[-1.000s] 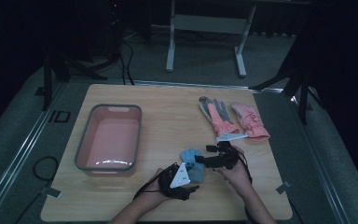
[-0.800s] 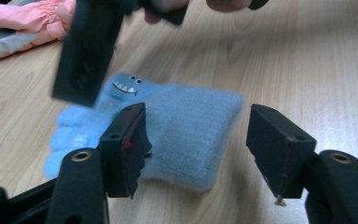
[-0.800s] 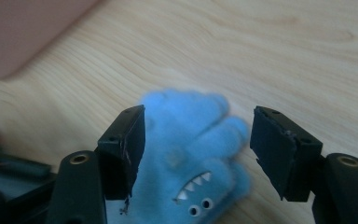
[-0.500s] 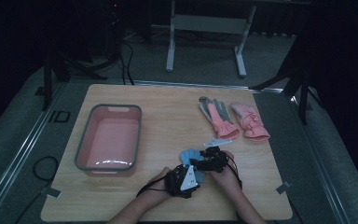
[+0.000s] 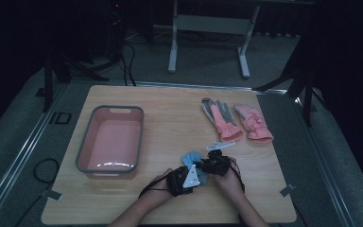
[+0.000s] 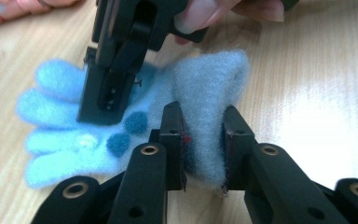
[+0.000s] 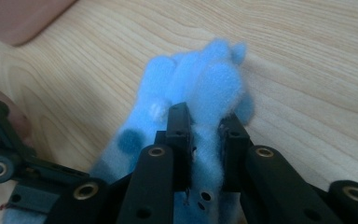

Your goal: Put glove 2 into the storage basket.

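Note:
A fuzzy light-blue glove with dark blue dots lies near the table's front edge. My left gripper has just been closing and is shut on a bunched-up fold of the glove near its cuff. My right gripper has also just been closing and pinches the blue glove at the finger end. In the high view the left gripper and the right gripper meet over the glove, a hand behind each. The right gripper's jaw also shows in the left gripper view, pressed on the glove's palm.
A pink basin with a grey rim stands at the left of the wooden table. At the back right lie a grey-and-pink glove and a pink glove.
The right gripper has come down and to the left onto the blue glove. Both pairs of jaws have closed on it. The left hand has hardly moved.

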`<control>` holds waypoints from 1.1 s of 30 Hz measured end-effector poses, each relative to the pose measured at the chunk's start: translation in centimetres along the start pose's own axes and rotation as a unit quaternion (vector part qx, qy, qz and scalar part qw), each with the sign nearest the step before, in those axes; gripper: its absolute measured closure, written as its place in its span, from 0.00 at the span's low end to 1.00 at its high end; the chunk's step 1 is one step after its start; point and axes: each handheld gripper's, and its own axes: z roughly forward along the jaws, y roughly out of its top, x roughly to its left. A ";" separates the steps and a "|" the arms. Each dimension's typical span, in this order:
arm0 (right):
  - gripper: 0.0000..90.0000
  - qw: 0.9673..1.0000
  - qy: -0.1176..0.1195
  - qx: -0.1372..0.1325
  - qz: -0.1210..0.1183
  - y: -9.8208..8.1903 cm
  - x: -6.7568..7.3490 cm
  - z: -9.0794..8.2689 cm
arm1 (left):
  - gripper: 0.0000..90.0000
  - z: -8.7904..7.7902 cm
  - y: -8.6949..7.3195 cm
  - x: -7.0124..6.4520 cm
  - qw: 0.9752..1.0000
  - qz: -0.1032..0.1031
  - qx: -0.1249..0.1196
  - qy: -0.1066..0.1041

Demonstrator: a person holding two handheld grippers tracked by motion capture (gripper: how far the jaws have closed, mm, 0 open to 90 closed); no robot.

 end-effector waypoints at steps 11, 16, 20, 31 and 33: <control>0.89 0.999 0.023 -0.028 0.008 1.8 0.5 -1.1 | 0.87 -2.4 1.0 1.5 1.000 -0.020 -0.001 -0.010; 0.89 0.999 0.035 -0.042 0.003 3.3 1.0 -1.7 | 0.87 -4.1 1.8 2.4 1.000 -0.011 0.006 -0.007; 0.90 0.998 0.045 -0.050 0.001 4.4 1.4 -1.8 | 0.87 -5.5 2.2 3.1 1.000 -0.004 0.012 0.000; 0.90 0.996 0.059 -0.067 -0.016 8.5 3.3 -1.5 | 0.87 -8.5 2.3 4.9 0.999 0.000 0.023 0.030; 0.90 0.996 0.058 -0.070 -0.025 9.3 3.7 -1.4 | 0.87 -9.2 2.2 5.3 0.999 -0.001 0.023 0.037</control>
